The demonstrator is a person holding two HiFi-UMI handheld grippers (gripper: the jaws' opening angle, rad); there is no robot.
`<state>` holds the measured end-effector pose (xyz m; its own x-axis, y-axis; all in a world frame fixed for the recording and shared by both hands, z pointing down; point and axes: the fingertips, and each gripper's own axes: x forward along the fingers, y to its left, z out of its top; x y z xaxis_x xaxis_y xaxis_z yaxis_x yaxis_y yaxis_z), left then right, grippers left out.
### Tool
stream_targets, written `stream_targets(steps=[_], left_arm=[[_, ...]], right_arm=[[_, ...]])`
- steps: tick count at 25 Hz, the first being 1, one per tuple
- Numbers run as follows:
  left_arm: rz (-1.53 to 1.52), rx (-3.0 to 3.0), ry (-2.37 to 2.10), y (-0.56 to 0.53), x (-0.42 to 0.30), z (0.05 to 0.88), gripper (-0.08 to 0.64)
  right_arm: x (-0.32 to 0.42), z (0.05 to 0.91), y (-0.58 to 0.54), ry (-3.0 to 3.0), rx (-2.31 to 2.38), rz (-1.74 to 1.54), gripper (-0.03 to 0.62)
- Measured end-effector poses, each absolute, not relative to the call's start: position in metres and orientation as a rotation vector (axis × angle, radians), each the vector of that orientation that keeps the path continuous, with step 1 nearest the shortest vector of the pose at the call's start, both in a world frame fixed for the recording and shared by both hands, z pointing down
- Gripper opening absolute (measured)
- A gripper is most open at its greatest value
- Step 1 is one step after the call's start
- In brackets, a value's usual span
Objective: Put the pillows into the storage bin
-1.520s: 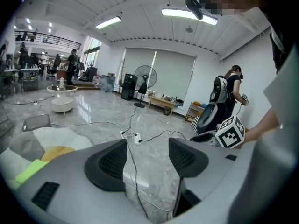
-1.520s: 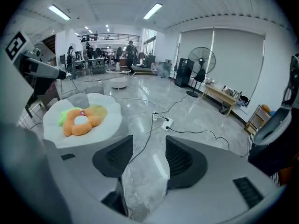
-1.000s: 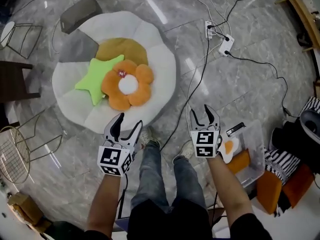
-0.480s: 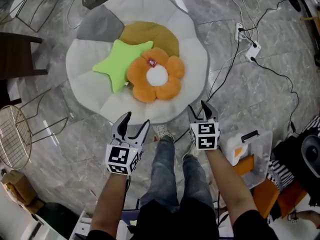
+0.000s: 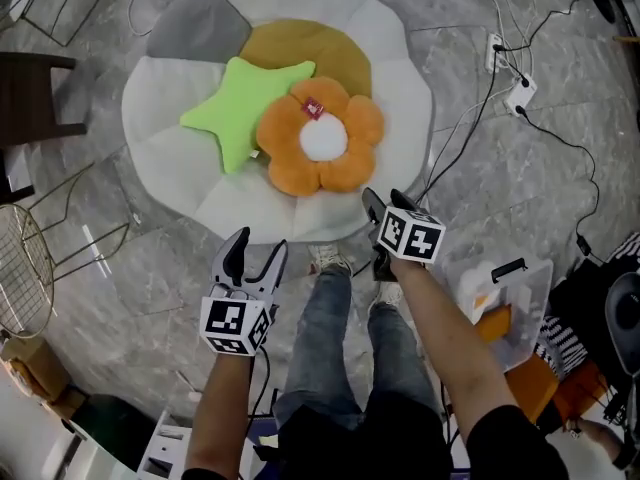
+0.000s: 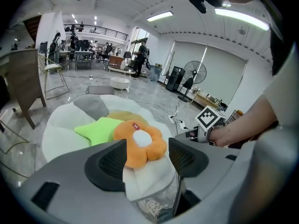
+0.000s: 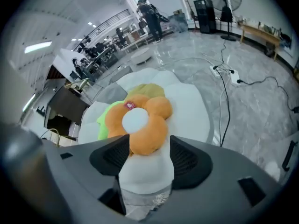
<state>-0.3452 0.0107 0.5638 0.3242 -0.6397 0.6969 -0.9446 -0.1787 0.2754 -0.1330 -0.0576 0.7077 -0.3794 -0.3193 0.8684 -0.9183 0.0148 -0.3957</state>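
Observation:
An orange flower pillow (image 5: 320, 148) lies on a big white round cushion (image 5: 395, 98), beside a green star pillow (image 5: 245, 108), a mustard round pillow (image 5: 310, 48) and a grey pillow (image 5: 200, 30). My right gripper (image 5: 386, 204) hangs over the cushion's near edge just short of the flower. Its jaws have just been opening and nothing is between them. My left gripper (image 5: 258, 248) is open and empty over the floor just short of the cushion's near edge. The flower (image 6: 140, 141) shows ahead of the left gripper (image 6: 147, 160). The right gripper (image 7: 145, 160) points at the flower (image 7: 140, 122). The clear storage bin (image 5: 520, 298) stands at my right.
Cables and a power strip (image 5: 518, 93) run across the marble floor right of the cushion. Wire-frame stools (image 5: 30, 268) and a dark chair (image 5: 35, 98) stand at the left. My shoes (image 5: 330, 260) are just below the cushion's edge. Orange things lie in the bin.
The cushion and pillows have come nearer to both grippers. The right gripper has rolled, its marker cube now tilted, and reached the cushion's near edge. The bin is now further right.

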Motion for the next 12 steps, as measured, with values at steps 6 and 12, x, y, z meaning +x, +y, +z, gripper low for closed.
stream_targets(steps=[6,12], left_arm=[[0.585,1.872,-1.427,0.019,-0.349,0.588,0.298],[0.575,1.819,-1.446,0.034,-0.350,0.608,0.298]], right_arm=[[-0.143,0.758,-0.065,-1.677,1.273,1.469,0.296],[-0.155,0.793,-0.079,-1.684,1.341,1.742,0.351]])
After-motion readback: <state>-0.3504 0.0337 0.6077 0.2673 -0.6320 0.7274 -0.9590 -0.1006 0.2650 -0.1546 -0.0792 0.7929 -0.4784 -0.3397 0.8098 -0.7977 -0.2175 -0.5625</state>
